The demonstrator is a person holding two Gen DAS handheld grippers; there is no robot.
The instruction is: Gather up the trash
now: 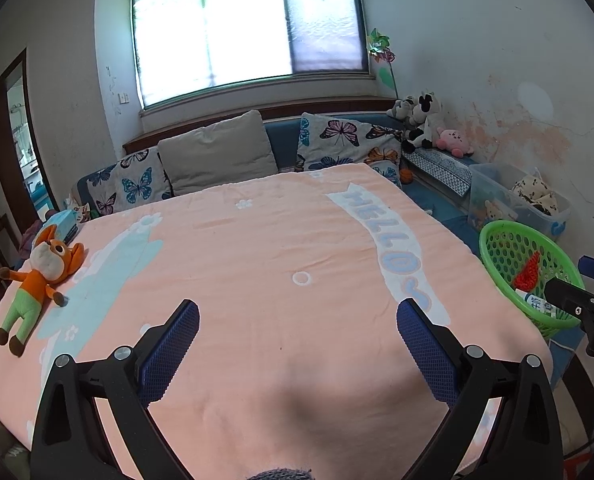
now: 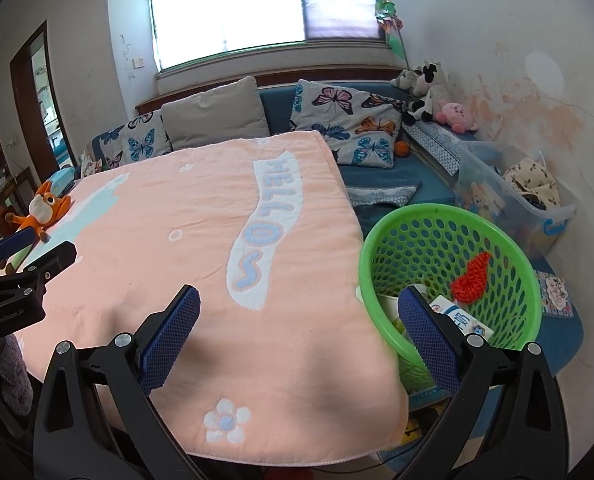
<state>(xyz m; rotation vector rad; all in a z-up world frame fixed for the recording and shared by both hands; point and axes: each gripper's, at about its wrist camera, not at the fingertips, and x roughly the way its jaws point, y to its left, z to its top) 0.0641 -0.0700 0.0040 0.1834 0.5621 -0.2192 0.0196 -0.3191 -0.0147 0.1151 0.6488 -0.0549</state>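
Note:
A green perforated basket (image 2: 449, 216) stands beside the right edge of a table covered with a pink "HELLO" blanket (image 2: 201, 240). Inside it lie a white and blue carton (image 2: 463, 318), a white cup (image 2: 389, 306) and a red knitted piece (image 2: 473, 274). The basket also shows in the left wrist view (image 1: 509, 236). My right gripper (image 2: 299, 302) is open and empty, over the blanket's right edge next to the basket. My left gripper (image 1: 297, 316) is open and empty above the middle of the blanket (image 1: 257, 264).
An orange and green plush dog (image 1: 37, 280) lies at the blanket's left edge, with a blue tissue box (image 1: 63, 222) behind it. A sofa with butterfly cushions (image 1: 345, 136) stands behind the table. A clear storage bin (image 2: 517, 196) and plush toys (image 2: 429, 88) sit at the right wall.

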